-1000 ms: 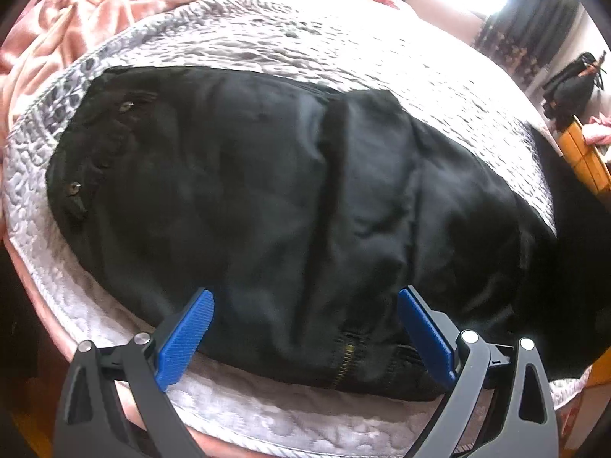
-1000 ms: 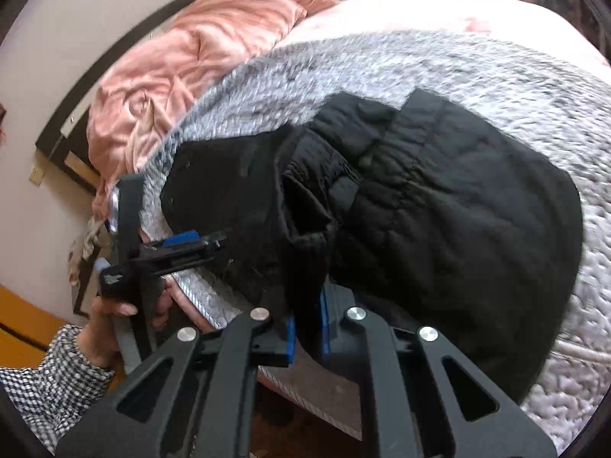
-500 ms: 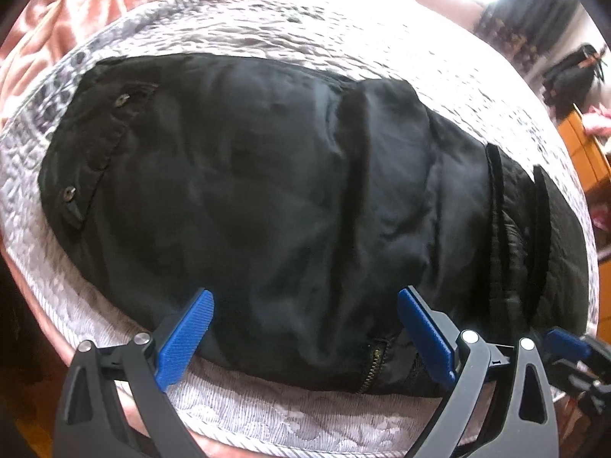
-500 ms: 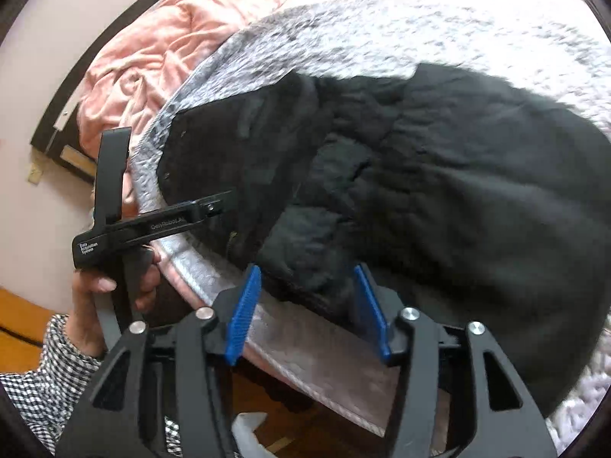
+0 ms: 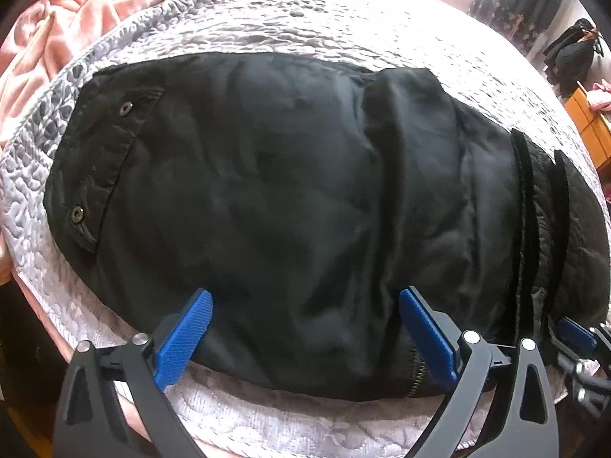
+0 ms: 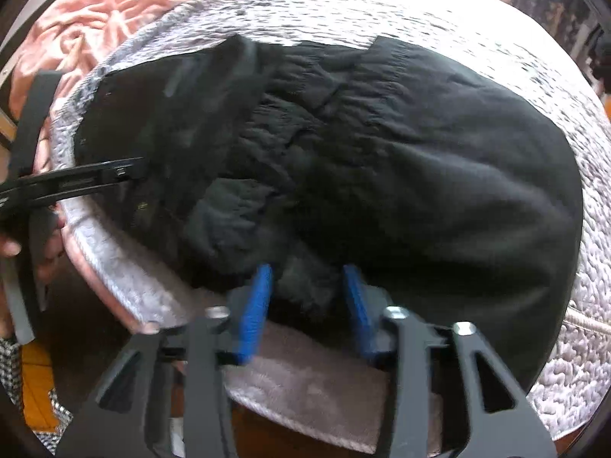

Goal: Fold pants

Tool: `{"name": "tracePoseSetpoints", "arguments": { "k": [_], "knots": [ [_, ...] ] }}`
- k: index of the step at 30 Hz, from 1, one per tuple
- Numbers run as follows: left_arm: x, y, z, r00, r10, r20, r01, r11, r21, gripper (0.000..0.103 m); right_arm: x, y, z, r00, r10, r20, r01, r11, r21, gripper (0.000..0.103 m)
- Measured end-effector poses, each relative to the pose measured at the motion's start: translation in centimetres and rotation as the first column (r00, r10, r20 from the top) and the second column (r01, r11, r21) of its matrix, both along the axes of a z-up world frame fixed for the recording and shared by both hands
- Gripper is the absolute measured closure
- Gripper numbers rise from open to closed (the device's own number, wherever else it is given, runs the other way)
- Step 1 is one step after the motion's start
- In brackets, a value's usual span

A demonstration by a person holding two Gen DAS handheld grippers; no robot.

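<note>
The left gripper (image 5: 303, 337) stands wide open above the near edge of the bed (image 5: 267, 423), and nothing is pressed between its blue pads (image 5: 183, 339); black cloth only lies under the gap. The right gripper (image 6: 307, 309) is partly open and its jaws are closing. A bunch of the black pants (image 6: 382, 175) sits between its blue pads (image 6: 254, 311), but the picture is blurred, so one cannot tell if the pads press the cloth. The pants lie folded on the grey quilt (image 5: 324, 26), close to the near edge of the bed, with the snap buttons (image 5: 126, 108) toward the left end. Beyond the quilt, at the far left corner, lies a pink blanket (image 5: 49, 23).
</note>
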State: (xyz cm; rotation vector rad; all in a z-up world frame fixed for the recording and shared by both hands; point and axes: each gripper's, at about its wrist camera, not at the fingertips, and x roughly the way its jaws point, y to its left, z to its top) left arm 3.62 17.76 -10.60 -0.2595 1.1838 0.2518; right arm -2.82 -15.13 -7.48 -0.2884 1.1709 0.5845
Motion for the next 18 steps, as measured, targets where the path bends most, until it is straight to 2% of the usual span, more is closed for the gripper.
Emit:
{"name": "tracePoseSetpoints", "arguments": {
  "k": [1, 2, 4, 7, 10, 12, 15, 18],
  "knots": [
    [-0.1, 0.1, -0.1, 1.000, 0.000, 0.001, 0.000, 1.000, 0.000, 0.004, 0.2, -0.4, -0.1, 1.000, -0.007, -0.013, 0.007, 1.000, 0.020, 0.079],
    [0.0, 0.2, -0.2, 1.000, -0.001, 0.002, 0.001, 1.000, -0.001, 0.004, 0.5, -0.8, -0.1, 0.999, -0.020, -0.036, 0.021, 0.999, 0.046, 0.095],
    [0.0, 0.2, -0.4, 1.000, -0.003, 0.003, 0.003, 1.000, -0.001, 0.004, 0.8, -1.8, 0.1, 0.997, -0.039, -0.071, 0.046, 0.994, 0.095, 0.096],
    [0.0, 0.2, -0.6, 1.000, -0.009, 0.013, 0.009, 1.000, 0.000, 0.004, 0.6, -2.3, 1.4, 0.997, -0.014, -0.073, 0.024, 0.990, 0.137, 0.098],
    [-0.1, 0.5, -0.8, 1.000, -0.016, 0.025, 0.016, 1.000, -0.004, 0.004, 0.6, -2.8, 3.9, 0.993, -0.001, -0.119, 0.036, 0.955, 0.293, 0.099],
    [-0.1, 0.6, -0.9, 0.999, -0.017, 0.031, 0.018, 1.000, -0.011, 0.004, 0.5, -2.4, 5.9, 0.993, 0.029, -0.111, 0.013, 0.931, 0.365, 0.099],
    [-0.1, 0.7, -0.9, 0.999, -0.023, 0.036, 0.023, 1.000, -0.008, 0.004, 0.7, -0.1, 7.7, 0.993, 0.087, -0.081, -0.049, 0.922, 0.384, 0.099],
    [-0.2, 0.8, -0.9, 0.999, -0.024, 0.038, 0.025, 1.000, -0.014, 0.004, 1.0, 2.3, 6.4, 0.987, 0.125, -0.103, -0.082, 0.935, 0.345, 0.099]
  ]
}}
